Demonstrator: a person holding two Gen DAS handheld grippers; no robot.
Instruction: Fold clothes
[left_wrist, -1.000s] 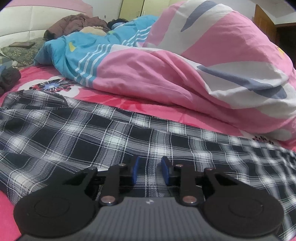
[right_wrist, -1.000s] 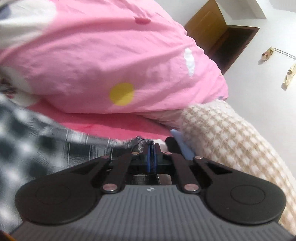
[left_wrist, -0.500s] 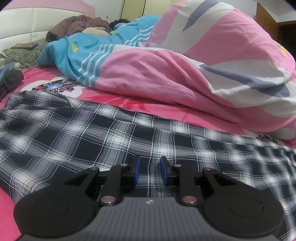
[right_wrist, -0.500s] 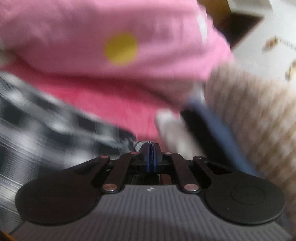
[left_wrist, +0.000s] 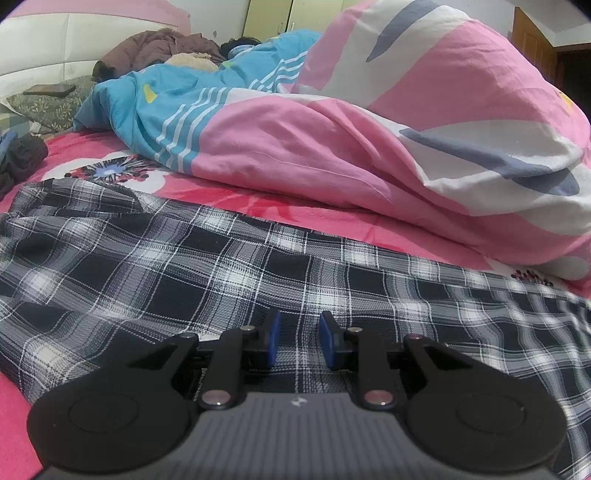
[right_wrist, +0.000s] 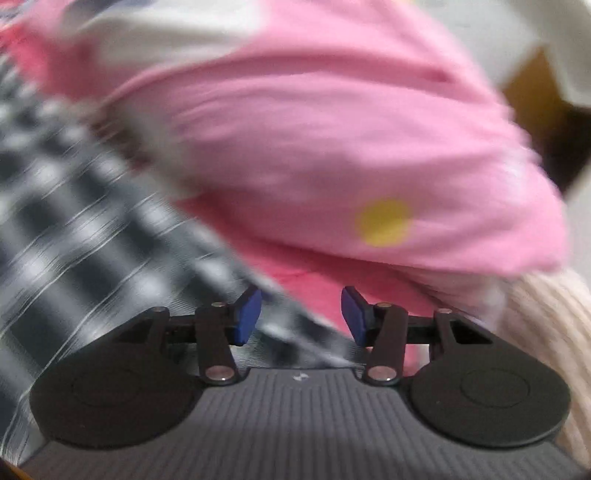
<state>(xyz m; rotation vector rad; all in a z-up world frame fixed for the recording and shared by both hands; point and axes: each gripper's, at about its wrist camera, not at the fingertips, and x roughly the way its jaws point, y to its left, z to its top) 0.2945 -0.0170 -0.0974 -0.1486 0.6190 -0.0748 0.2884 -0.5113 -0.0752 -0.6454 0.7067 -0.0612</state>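
1. I am counting one black-and-white plaid garment (left_wrist: 207, 273), one pink, white and blue patterned duvet (left_wrist: 369, 147), and two grippers.
2. The garment is lying spread on a bright pink floral bedsheet (left_wrist: 236, 197); a white padded headboard (left_wrist: 44, 48) is standing at ten o'clock in the left view, pale cupboard doors (left_wrist: 273, 14) at twelve, and a brown wooden door (left_wrist: 532, 48) at two.
3. In the left view, my left gripper (left_wrist: 297, 341) is hovering low over the plaid cloth, its blue pads slightly spread; cloth is showing in the gap, but I cannot tell whether they are pinching it.
4. My right gripper (right_wrist: 301, 315) is opening its jaws in a blurred view; the plaid's edge (right_wrist: 92, 236) is running from ten o'clock down between the pads, which are not pressing it.
5. A cream knitted blanket (right_wrist: 546, 332) is lying at four o'clock.
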